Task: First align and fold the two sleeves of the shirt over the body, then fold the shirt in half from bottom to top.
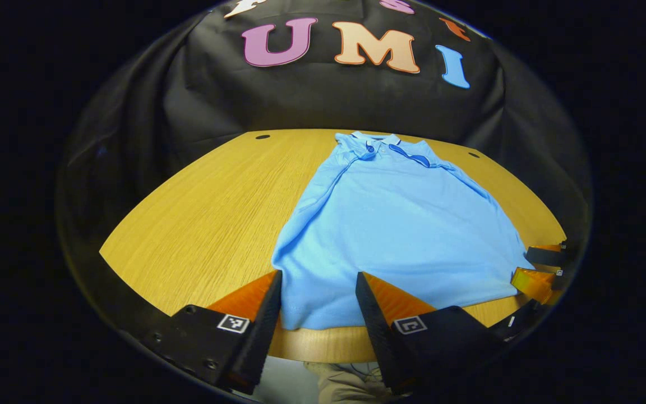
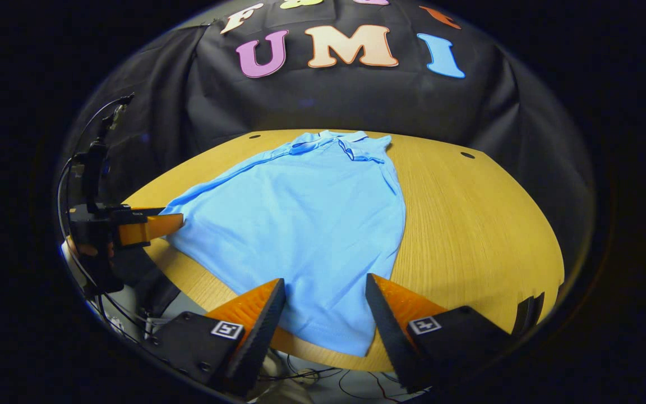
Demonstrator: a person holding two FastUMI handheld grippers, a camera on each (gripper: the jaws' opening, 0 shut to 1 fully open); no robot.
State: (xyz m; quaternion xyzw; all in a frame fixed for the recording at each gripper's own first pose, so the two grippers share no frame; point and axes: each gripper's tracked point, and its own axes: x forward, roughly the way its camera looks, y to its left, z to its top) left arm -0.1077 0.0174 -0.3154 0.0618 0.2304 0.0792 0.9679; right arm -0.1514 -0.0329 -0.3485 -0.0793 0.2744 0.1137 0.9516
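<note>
Nearest the lens in the left gripper view, the left gripper [image 1: 318, 292] stands wide open over the near edge of the table [image 1: 205, 213], its two fingers straddling the bottom-left corner of the shirt [image 1: 396, 224] with nothing between them but loose hem; whether the tips touch the cloth cannot be told. The light blue polo shirt lies flat on the table with its collar at the far edge and both sleeves already folded over the body. In the right gripper view the right gripper [image 2: 326, 297] is likewise spread wide, holding nothing, poised over the shirt's bottom-right corner, which overhangs toward the table's near edge. Off to the left of the shirt in that view, the left gripper sits just beside the hem corner, a hand partly hidden behind it. In the left gripper view the right gripper is cut off at the rim, beside the shirt's far hem corner.
</note>
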